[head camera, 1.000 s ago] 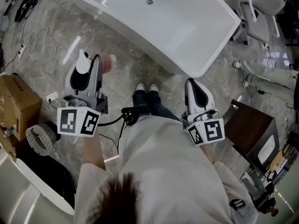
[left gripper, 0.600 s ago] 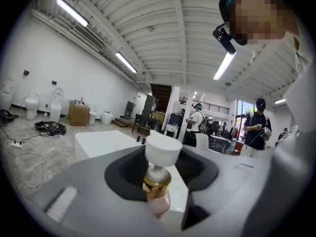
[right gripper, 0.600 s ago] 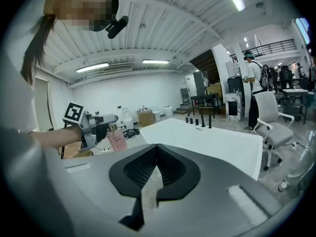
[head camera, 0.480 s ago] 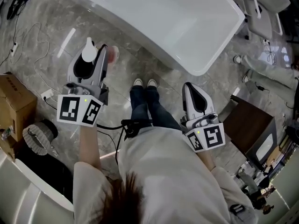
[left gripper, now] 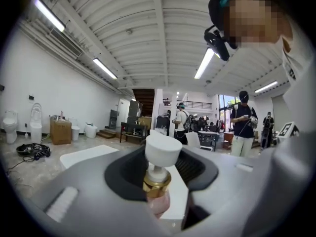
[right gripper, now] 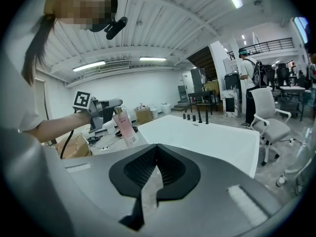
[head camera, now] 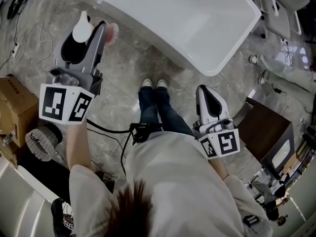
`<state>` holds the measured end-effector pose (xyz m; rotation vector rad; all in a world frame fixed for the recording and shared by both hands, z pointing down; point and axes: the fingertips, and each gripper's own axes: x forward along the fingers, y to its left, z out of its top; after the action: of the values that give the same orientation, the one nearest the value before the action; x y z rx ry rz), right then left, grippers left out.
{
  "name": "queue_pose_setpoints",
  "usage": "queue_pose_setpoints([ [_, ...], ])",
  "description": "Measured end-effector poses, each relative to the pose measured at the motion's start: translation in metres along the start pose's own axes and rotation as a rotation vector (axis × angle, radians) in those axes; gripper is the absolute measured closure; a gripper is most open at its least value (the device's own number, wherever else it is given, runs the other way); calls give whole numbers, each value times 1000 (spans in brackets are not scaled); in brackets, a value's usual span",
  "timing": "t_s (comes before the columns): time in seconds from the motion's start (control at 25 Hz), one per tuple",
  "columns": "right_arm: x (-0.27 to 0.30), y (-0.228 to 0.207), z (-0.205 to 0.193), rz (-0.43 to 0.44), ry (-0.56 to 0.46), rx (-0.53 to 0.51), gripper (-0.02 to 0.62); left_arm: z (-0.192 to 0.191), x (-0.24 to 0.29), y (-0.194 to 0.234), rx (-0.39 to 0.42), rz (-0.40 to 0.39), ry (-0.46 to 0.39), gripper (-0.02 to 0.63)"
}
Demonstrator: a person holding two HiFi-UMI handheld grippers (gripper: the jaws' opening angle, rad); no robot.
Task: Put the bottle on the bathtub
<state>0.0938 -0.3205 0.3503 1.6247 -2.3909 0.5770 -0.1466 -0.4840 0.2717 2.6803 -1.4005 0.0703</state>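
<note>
A pink bottle [head camera: 112, 32] with a gold collar and white pump cap is held over the marble floor, just short of the white bathtub [head camera: 207, 28]. My left gripper [head camera: 104, 32] is shut on it near the neck. In the left gripper view the bottle [left gripper: 157, 181] sits upright between the jaws of the left gripper [left gripper: 160, 204], cap toward the camera. The right gripper view shows the bottle [right gripper: 124, 127] hanging from the left gripper [right gripper: 106, 105], left of the bathtub [right gripper: 197, 135]. My right gripper [head camera: 206, 92] is shut and empty near my right hip; its jaws [right gripper: 157, 152] meet with nothing between them.
A cardboard box [head camera: 15, 107] and cables lie on the floor at the left. A brown cabinet [head camera: 266, 132] stands at the right, a white chair [head camera: 279, 6] beyond the tub's right end. Black taps [right gripper: 195, 117] line the tub's far rim. My shoes [head camera: 154, 84] face the tub.
My left gripper has lifted and moved forward and left with the bottle, closer to the tub's near rim. The right gripper has stayed nearly still.
</note>
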Motion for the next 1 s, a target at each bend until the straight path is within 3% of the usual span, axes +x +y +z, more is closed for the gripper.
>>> queue_pose_setpoints([
  [0.08,0,0,-1,-2,0,2,597,-5,2,-4,1,10,-10,399],
  [0.2,3,2,-3,7,4,4,597,-23,6,-7,-71,33,-15,397],
  [0.48,15,-3,-21,17,39,23,597,-102,15,-37,-200,37,57,397],
  [0.8,31,-21,-49,9,73,44,597,-179,32,-52,-164,27,141,397],
  [1.0,45,-27,-74,10,111,63,597,-237,42,-41,-195,85,164,397],
])
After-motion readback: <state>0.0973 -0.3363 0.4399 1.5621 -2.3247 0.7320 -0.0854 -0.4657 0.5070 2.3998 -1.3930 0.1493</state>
